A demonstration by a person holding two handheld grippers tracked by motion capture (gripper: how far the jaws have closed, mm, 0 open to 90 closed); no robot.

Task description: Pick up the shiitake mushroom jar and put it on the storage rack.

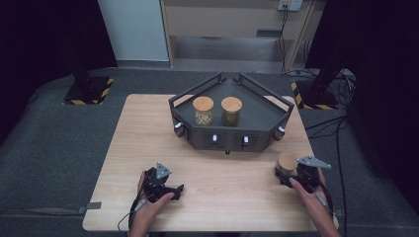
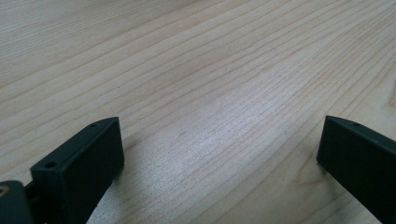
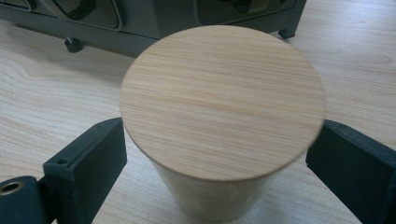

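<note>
A jar with a flat round wooden lid (image 3: 222, 98) stands on the wooden table, seen in the high view at the right front (image 1: 286, 161). My right gripper (image 3: 222, 140) (image 1: 286, 172) straddles this jar with one black jaw on each side. A small gap shows between each jaw and the jar's wall, so the gripper is open around it. My left gripper (image 2: 219, 128) (image 1: 175, 189) rests low over bare table at the left front, open, with nothing between its jaws.
A dark angular rack (image 1: 257, 126) with knobs along its front stands at the table's far middle. It holds two wooden-lidded jars, one pale (image 1: 203, 110) and one greenish (image 1: 231, 110). Its front edge (image 3: 140, 37) lies just beyond the gripped-around jar.
</note>
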